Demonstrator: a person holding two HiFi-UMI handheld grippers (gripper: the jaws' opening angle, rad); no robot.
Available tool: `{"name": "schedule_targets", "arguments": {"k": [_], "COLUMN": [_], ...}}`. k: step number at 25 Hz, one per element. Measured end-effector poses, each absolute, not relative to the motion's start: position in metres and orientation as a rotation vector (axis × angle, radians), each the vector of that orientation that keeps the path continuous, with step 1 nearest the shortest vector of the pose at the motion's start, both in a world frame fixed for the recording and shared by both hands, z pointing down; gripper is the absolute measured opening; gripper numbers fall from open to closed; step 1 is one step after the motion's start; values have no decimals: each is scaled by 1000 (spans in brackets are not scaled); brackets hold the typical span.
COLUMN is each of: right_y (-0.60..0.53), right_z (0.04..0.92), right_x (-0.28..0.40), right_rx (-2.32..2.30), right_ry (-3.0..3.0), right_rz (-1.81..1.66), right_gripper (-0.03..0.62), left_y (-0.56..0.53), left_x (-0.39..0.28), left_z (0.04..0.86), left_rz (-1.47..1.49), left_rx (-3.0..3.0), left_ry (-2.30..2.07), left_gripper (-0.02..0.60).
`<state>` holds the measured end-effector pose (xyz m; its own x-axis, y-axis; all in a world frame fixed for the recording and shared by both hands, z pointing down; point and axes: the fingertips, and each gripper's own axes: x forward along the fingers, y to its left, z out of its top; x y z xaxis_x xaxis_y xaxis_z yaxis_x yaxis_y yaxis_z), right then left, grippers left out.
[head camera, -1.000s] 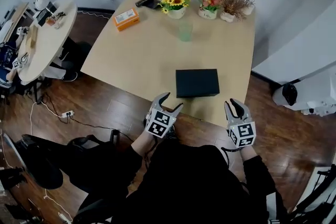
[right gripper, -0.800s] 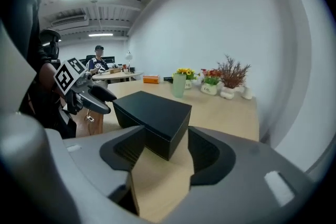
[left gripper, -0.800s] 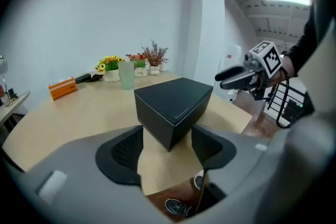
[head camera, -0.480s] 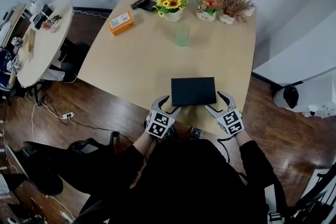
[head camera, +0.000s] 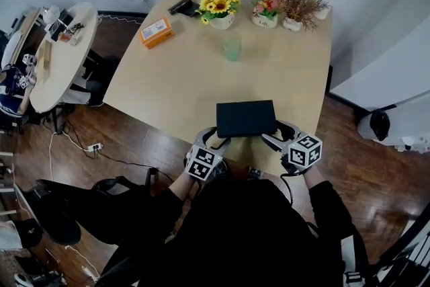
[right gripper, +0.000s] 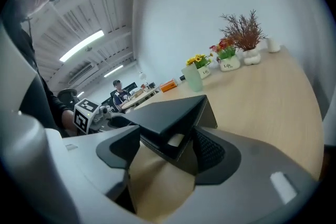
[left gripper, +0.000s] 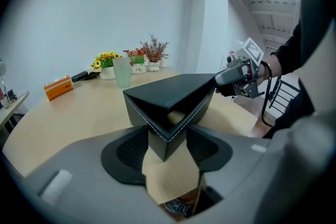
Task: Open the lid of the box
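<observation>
A flat black box [head camera: 246, 118] lies near the front edge of the wooden table [head camera: 168, 77]. My left gripper [head camera: 216, 136] is at its near left corner. In the left gripper view the jaws of that gripper [left gripper: 167, 147] are closing, and both pads lie against the faces of the box [left gripper: 173, 89] at that corner. My right gripper [head camera: 277, 132] is at the near right corner. In the right gripper view that gripper [right gripper: 168, 147] stands wide, the box [right gripper: 168, 113] corner between its pads, the left pad apart from it. A pale gap shows under the lid at both corners.
A green cup [head camera: 232, 47] stands mid-table beyond the box. Sunflowers [head camera: 220, 5], two more potted plants [head camera: 269, 7] [head camera: 299, 5], an orange packet [head camera: 156, 31] and dark items [head camera: 183, 5] line the far edge. A cluttered round table [head camera: 60, 50] stands at the left.
Both grippers moved forward from below the table edge to the box's near corners. The right gripper opened wide, and the left jaws have since narrowed onto the left corner.
</observation>
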<state>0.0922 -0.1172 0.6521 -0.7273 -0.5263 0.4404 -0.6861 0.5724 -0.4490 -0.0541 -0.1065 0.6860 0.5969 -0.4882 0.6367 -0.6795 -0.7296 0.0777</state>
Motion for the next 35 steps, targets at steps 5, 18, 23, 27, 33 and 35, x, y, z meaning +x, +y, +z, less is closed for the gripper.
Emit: {"name": "schedule_targets", "arguments": {"k": [5,18,23,27,33,35], "right_y": [-114,-125,-130,-134,-155,-167], "right_z": [653,632,589,577,560,555], "right_x": [92,99,88,85,87,89], "right_rx": [967,978,840,804,833,848], "right_ry": [-2515,-2504,-2237,-2166,-2257,-2303], "right_rz": [830,573,-391,-545,-426,-357], "right_gripper": [310,320,203,52,58,63], "left_y": [-106,-120,-131,-145,-135,-127], "left_x": [-58,-61,-60,-63,-82,-82], "left_z": [676,625,604,586,617,630], "left_rz": [970,1402,1279,1148,1147,1155], "left_rx": [2562,2959,2955,2926,2775,2746], "left_ry": [-951,-1039,-1008,-1123,-1149,-1113], "left_gripper": [212,67,63,51,52,52]}}
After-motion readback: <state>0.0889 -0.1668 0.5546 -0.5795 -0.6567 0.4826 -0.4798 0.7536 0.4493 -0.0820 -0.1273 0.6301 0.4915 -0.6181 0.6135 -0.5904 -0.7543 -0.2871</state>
